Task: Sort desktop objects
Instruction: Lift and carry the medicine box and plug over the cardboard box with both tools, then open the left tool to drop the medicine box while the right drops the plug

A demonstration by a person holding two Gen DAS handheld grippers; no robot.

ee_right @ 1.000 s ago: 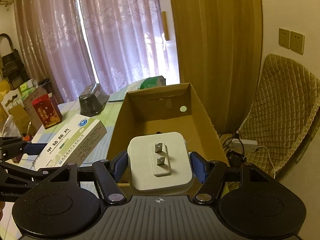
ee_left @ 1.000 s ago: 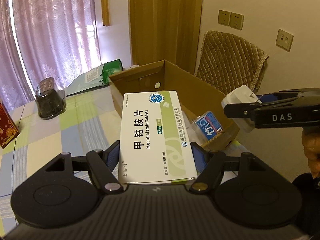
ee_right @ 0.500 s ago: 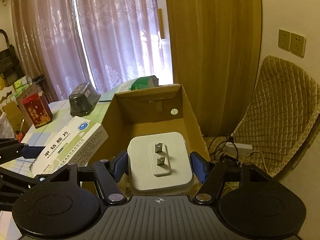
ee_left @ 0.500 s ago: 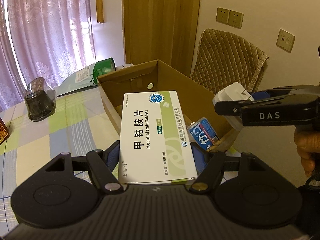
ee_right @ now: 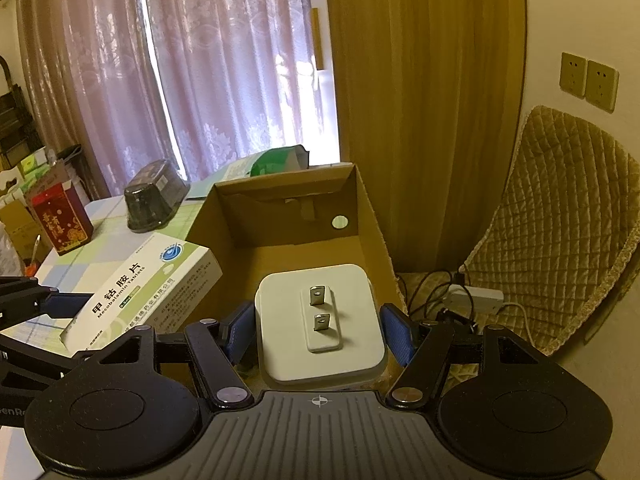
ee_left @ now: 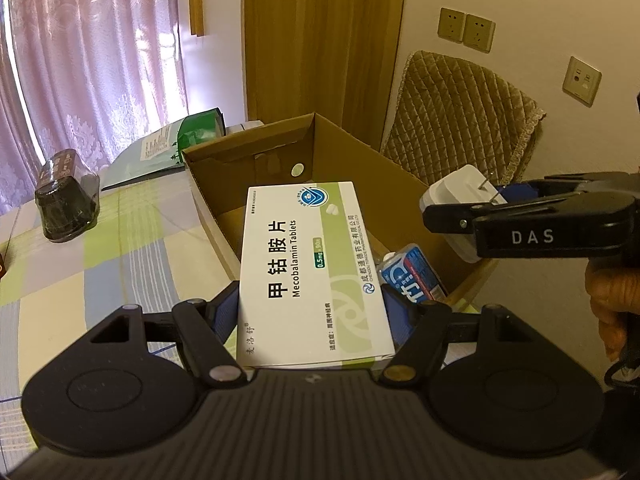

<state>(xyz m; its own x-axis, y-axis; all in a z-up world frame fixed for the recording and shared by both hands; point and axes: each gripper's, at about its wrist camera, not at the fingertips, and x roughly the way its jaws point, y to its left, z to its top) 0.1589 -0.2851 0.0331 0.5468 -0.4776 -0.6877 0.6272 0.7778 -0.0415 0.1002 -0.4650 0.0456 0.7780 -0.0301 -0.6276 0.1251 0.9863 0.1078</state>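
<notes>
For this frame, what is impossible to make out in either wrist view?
- Left wrist view: the blue-labelled item in the brown cardboard box is half hidden behind the white Mecobalamin tablet box; its type is unclear.
- Right wrist view: the box floor beneath the white two-prong plug adapter is covered.
- Left wrist view: the person's hand is cut off by the edge.

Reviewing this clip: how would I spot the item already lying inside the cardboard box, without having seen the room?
Start at the open cardboard box on the checked tablecloth. Look into its near corner, just right of the white tablet carton that the left gripper holds. There lies a small blue pack with white lettering, the only blue thing in the box.
</notes>
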